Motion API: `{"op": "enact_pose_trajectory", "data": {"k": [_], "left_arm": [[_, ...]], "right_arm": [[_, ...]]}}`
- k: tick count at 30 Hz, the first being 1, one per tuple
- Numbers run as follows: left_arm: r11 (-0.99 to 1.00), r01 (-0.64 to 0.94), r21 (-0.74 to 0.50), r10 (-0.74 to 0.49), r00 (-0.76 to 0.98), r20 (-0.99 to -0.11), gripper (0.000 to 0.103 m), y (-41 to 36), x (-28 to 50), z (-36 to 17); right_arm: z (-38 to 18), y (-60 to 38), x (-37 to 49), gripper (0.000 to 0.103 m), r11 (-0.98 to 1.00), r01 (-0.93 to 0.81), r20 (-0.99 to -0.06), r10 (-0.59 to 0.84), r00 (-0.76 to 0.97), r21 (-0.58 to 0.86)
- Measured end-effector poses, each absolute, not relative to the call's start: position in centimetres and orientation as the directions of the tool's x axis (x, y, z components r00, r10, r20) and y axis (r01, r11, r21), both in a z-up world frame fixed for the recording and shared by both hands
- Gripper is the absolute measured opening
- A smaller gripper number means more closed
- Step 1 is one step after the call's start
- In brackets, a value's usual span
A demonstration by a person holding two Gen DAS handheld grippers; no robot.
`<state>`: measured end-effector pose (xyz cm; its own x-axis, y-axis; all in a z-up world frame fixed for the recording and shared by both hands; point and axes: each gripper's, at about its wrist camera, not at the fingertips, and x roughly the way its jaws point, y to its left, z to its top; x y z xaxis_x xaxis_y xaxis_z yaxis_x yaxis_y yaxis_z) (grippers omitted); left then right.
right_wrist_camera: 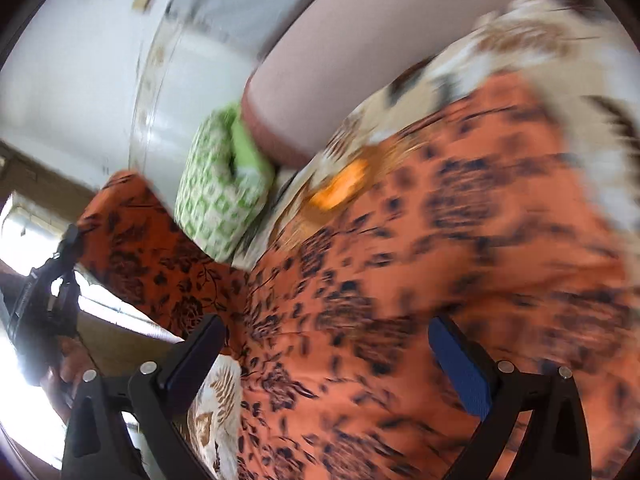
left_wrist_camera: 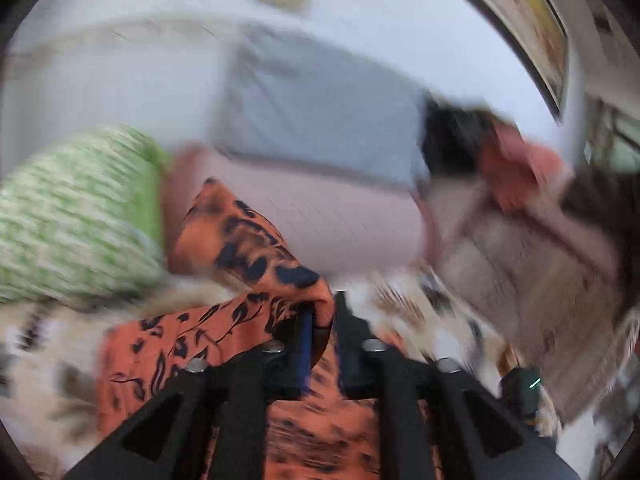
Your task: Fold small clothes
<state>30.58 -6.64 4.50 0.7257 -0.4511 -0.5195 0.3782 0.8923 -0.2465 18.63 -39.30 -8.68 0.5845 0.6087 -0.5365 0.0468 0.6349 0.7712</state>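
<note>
Orange cloth with a dark floral print is the thing in hand: a thin, light garment (right_wrist_camera: 400,260) that lies spread over a bed cover (right_wrist_camera: 452,80) patterned in cream with brown leaves. Most of it rests flat on the cover in the right wrist view, while one corner is lifted off toward the left side of the bed, where the left gripper (left_wrist_camera: 320,320) has it.

In the left wrist view that gripper's jaws are nearly together with a fold of the orange fabric pinched between them, the cloth bunching and draping away from the tips. The right gripper (right_wrist_camera: 328,364) stands wide apart just above the flat part of the garment, clasping nothing; whether its fingertips touch the cloth is hard to tell through the blur.

A green-and-white patterned pillow (right_wrist_camera: 224,188) sits near the headboard (right_wrist_camera: 352,40) end of the bed, close to the garment's far edge.

The fabric looks soft, limp and somewhat slick, so it should sag and slide rather than keep a crease. It probably weighs very little, and a pinch at a single layer may slip. The better hold is likely at a hem or corner, taking a small gathered fold between the pads, with both grippers on matching corners so the edge stays straight as it is carried over.
</note>
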Motion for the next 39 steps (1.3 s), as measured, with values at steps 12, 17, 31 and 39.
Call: {"op": "enact_pose_trajectory", "data": {"k": [12,17,31,39], "left_arm": [[0.954,0.299,-0.009,-0.205,0.629,-0.750,0.092,-4.7,27.4,-6.9],[0.996,0.027,0.088,0.049,0.652,-0.756,0.092,5.6,26.8,-9.0],[0.963,-0.147,-0.224,-0.094,0.599,-0.795,0.072,13.7,28.8,-13.8],[0.945,-0.260,-0.200,-0.053,0.480,-0.875,0.061,15.3,36.0,-16.6]], "right_arm": [[-9.0,-45.1,16.8,0.103,0.679,0.114,-0.596,0.536,0.599,0.725],[-10.8,-43.1,21.1,0.103,0.588,0.135,-0.553,0.623,0.553,0.798],[-14.6,-41.2,26.5,0.102,0.636,0.291,-0.680,0.535,0.501,0.715],[-15.1,-41.1,26.2,0.102,0.643,0.275,-0.676,0.536,0.505,0.715]]}}
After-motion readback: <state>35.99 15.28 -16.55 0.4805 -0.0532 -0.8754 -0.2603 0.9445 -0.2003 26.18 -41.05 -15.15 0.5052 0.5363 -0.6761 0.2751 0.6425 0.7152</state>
